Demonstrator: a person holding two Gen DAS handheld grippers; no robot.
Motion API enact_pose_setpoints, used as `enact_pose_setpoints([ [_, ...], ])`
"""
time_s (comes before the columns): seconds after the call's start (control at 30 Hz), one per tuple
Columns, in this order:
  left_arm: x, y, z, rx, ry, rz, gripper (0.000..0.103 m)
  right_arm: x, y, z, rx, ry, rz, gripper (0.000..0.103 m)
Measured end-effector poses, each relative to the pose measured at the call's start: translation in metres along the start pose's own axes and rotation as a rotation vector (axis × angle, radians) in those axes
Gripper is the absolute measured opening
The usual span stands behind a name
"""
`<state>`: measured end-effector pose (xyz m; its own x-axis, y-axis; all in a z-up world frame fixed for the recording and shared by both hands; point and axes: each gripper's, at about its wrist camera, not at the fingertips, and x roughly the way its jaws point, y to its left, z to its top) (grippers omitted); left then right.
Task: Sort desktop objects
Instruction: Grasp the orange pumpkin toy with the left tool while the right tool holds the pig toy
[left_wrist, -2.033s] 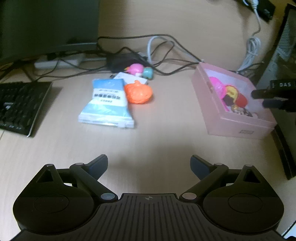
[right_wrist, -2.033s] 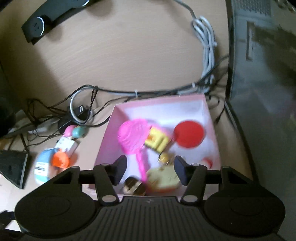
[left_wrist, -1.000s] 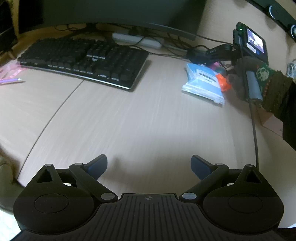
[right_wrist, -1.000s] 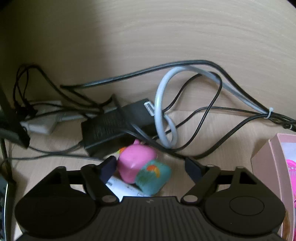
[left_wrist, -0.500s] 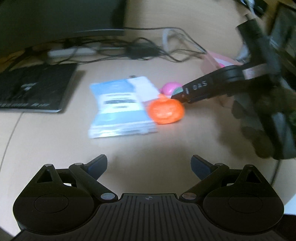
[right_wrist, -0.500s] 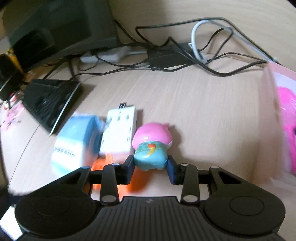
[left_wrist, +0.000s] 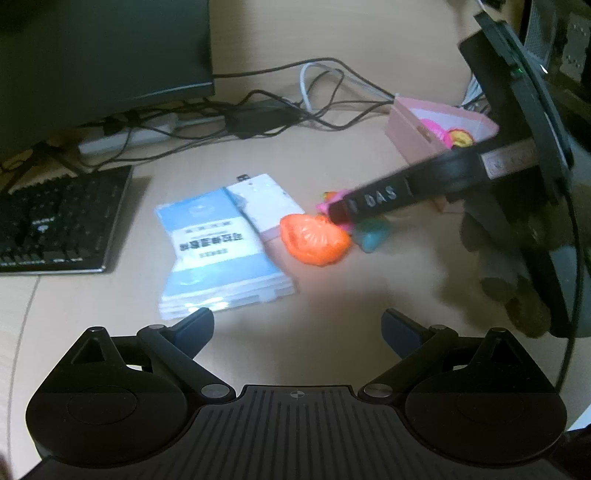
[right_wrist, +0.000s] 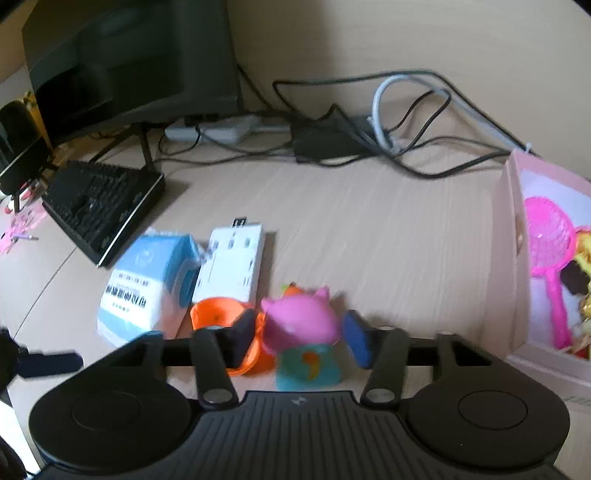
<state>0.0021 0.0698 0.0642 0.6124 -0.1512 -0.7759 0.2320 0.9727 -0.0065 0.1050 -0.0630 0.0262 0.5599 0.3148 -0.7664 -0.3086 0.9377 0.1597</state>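
A pink and teal toy (right_wrist: 301, 325) lies on the desk between the fingers of my right gripper (right_wrist: 301, 338); the jaws stand apart on both sides of it with gaps showing. An orange pumpkin toy (right_wrist: 218, 314) lies just left of it and also shows in the left wrist view (left_wrist: 314, 240). A blue tissue pack (left_wrist: 218, 247) and a white flat box (right_wrist: 232, 262) lie to the left. My left gripper (left_wrist: 297, 325) is open and empty, hovering near the tissue pack. The right gripper also shows in the left wrist view (left_wrist: 354, 218).
A pink box (right_wrist: 506, 258) holding several toys stands at the right. A black keyboard (right_wrist: 99, 206) is at the left. A monitor (right_wrist: 129, 62), a power strip and tangled cables (right_wrist: 369, 140) run along the back.
My right gripper's jaws have opened wider around the pink and teal toy. The left gripper has moved a little closer to the tissue pack.
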Motion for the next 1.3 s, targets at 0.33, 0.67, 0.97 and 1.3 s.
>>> enact_pose_setpoints([
  [0.33,0.017,-0.012,0.014,0.127,-0.027,-0.081,0.1,-0.057,-0.032,-0.06,0.107,-0.018,-0.111,0.046],
  [0.67,0.05,0.001,0.016,0.289,-0.029,0.073,0.1,-0.117,-0.053,-0.102,0.22,-0.058,-0.316,0.068],
  [0.97,0.053,0.001,0.04,0.174,-0.075,-0.063,0.1,-0.119,-0.029,-0.107,0.128,-0.08,-0.349,0.07],
  [1.3,0.071,-0.02,0.041,0.235,-0.057,-0.04,0.066,-0.111,-0.023,-0.107,0.047,-0.061,-0.336,0.073],
])
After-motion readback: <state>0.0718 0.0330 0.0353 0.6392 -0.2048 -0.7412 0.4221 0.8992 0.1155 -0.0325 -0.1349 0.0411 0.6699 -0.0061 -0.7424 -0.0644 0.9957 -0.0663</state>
